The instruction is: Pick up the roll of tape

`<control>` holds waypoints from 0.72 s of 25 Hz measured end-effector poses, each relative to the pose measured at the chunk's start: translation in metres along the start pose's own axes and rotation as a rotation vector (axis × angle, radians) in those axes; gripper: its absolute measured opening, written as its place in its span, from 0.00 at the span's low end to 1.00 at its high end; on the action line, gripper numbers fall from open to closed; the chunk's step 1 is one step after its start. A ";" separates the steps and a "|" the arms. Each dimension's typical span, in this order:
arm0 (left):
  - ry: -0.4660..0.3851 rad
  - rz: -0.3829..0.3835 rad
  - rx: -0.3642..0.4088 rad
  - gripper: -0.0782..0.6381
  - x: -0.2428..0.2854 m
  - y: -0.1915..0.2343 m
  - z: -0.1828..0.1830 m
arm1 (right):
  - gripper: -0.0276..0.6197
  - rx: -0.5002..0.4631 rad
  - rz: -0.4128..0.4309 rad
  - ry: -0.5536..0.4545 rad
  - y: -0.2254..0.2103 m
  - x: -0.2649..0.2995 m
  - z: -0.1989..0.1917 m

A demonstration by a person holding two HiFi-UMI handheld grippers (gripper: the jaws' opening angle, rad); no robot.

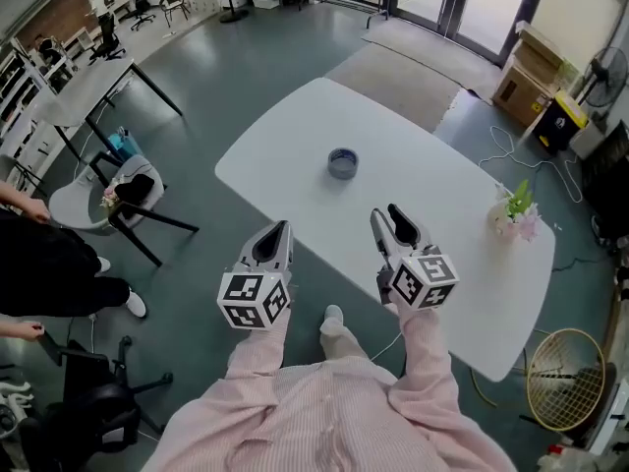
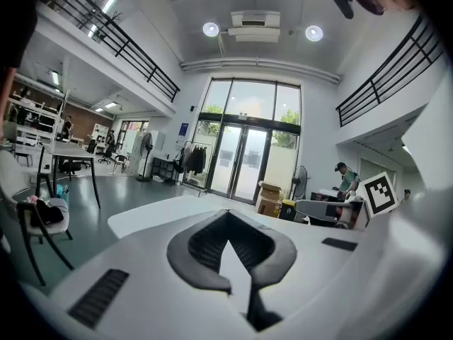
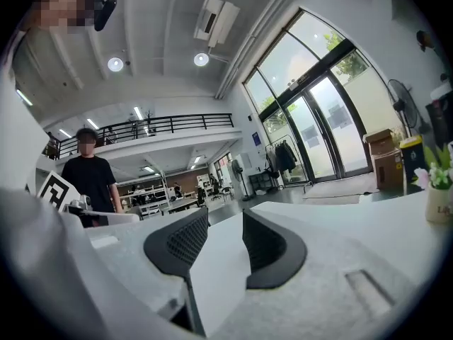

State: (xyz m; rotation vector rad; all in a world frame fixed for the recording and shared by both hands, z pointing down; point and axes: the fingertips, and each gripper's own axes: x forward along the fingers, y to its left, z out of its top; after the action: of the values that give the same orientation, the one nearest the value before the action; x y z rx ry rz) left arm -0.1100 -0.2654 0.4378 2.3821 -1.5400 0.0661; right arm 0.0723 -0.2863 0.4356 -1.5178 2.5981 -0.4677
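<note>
A grey-blue roll of tape (image 1: pixel 342 162) lies flat near the middle of the white table (image 1: pixel 295 136); neither gripper view shows it. My left gripper (image 1: pixel 280 228) hovers at the table's near left edge, short of the roll, its jaws shut with nothing between them (image 2: pixel 228 212). Over the near side of the table, my right gripper (image 1: pixel 385 211) points toward the roll from about a hand's length away. It is open, with an empty gap between its dark pads (image 3: pixel 225 214).
A small pot of flowers (image 1: pixel 515 212) (image 3: pixel 437 190) stands near the table's right end. A chair with a bag (image 1: pixel 128 190) and a seated person (image 1: pixel 39 264) are at the left. Cardboard boxes (image 1: pixel 531 67) and a floor fan (image 1: pixel 565 377) are on the right.
</note>
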 end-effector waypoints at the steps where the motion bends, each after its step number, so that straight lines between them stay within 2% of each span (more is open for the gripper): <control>1: 0.007 0.000 -0.004 0.11 0.011 0.001 0.000 | 0.25 0.000 0.003 0.008 -0.008 0.008 0.001; 9: 0.071 0.014 -0.048 0.11 0.078 0.015 -0.007 | 0.25 0.003 0.040 0.098 -0.054 0.075 -0.002; 18: 0.169 0.032 -0.082 0.11 0.126 0.038 -0.027 | 0.25 -0.142 0.128 0.314 -0.073 0.148 -0.033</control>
State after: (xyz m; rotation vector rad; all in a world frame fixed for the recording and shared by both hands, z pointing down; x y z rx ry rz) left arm -0.0876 -0.3833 0.4978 2.2269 -1.4742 0.2016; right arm 0.0513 -0.4407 0.4994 -1.4040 3.0056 -0.5586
